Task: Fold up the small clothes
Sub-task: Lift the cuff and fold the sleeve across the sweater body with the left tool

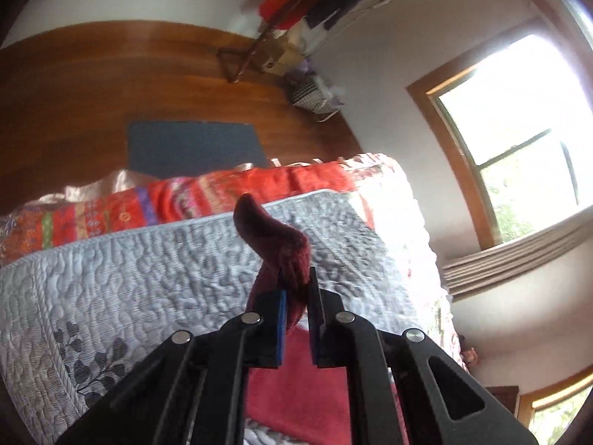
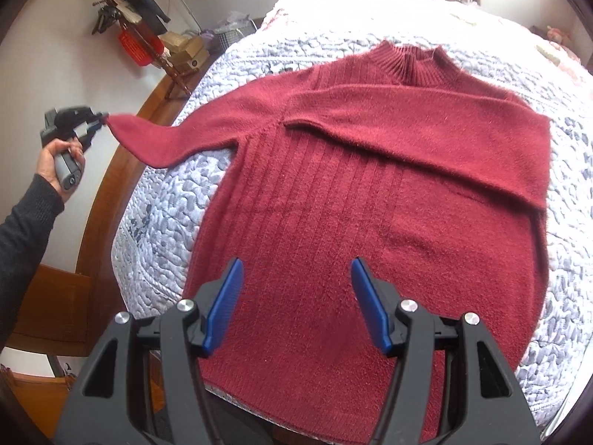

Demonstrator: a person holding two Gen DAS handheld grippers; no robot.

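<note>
A dark red ribbed sweater (image 2: 333, 200) lies flat on the grey quilted bed (image 2: 163, 200), collar at the far end. One sleeve is folded across the chest (image 2: 426, 126). The other sleeve (image 2: 155, 137) stretches out to the left past the bed's edge, lifted off the quilt. My left gripper (image 2: 102, 120) is shut on that sleeve's cuff (image 1: 285, 256), held by a hand in a dark sleeve. My right gripper (image 2: 296, 296) hovers open above the sweater's lower body, with nothing between its blue pads.
A wooden floor (image 1: 111, 85) with a dark mat (image 1: 192, 144) lies beyond the bed's left side. A coat stand (image 2: 137, 29), boxes and a wire basket (image 1: 311, 92) stand by the wall. A red patterned blanket (image 1: 185, 204) lies along the bed edge. A window (image 1: 519, 137) is at right.
</note>
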